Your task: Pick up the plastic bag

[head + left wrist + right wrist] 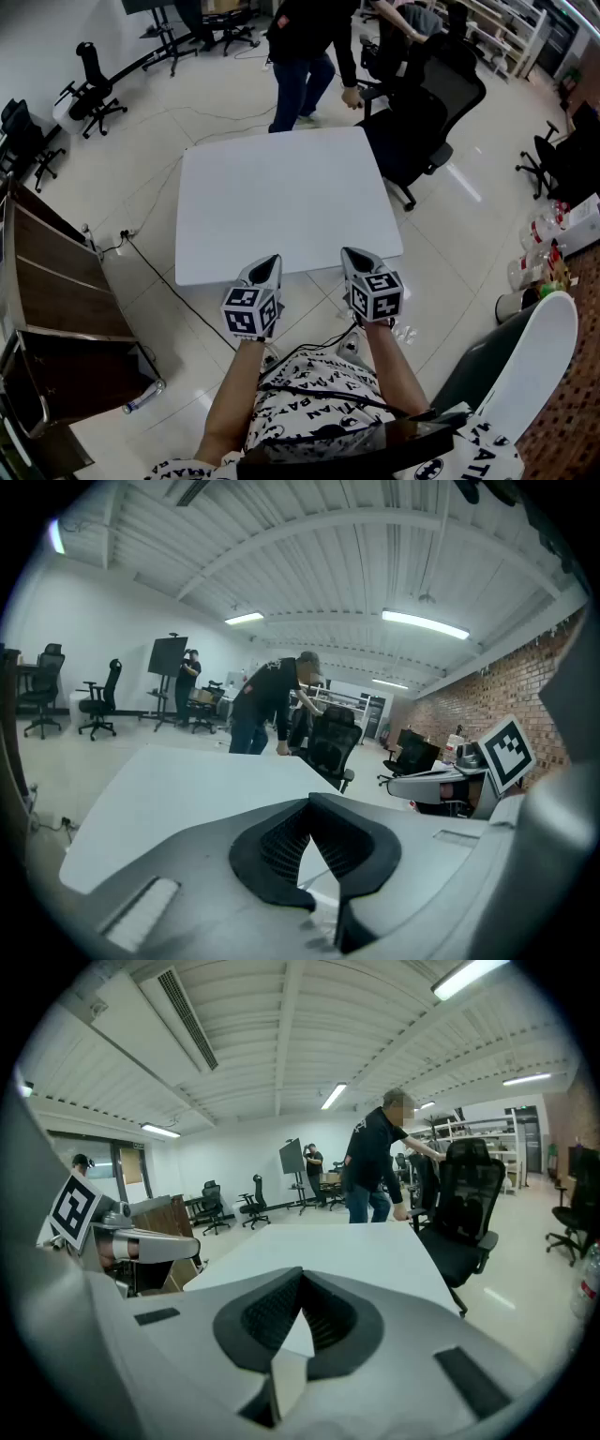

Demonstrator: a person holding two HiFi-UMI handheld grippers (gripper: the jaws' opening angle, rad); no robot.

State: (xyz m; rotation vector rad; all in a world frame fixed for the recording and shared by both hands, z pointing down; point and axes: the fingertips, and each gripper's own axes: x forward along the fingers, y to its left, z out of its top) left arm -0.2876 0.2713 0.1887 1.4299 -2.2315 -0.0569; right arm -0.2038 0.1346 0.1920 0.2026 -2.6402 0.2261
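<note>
No plastic bag shows in any view. The white table (pixel 281 197) has a bare top. My left gripper (pixel 268 266) hovers at the table's near edge, its jaws together with nothing between them. My right gripper (pixel 355 257) is beside it at the same edge, also shut and empty. In the left gripper view the left gripper (pixel 307 803) points across the table top (pixel 187 789). The right gripper (pixel 300 1275) likewise looks over the table top (pixel 347 1251) in its own view.
A person (pixel 305 56) stands bent at the table's far side, one hand on a black office chair (pixel 422 112). A wooden cabinet (pixel 47 281) stands at the left. A white chair back (pixel 534 366) and bottles (pixel 539 253) are at the right. Cables (pixel 150 262) run across the floor.
</note>
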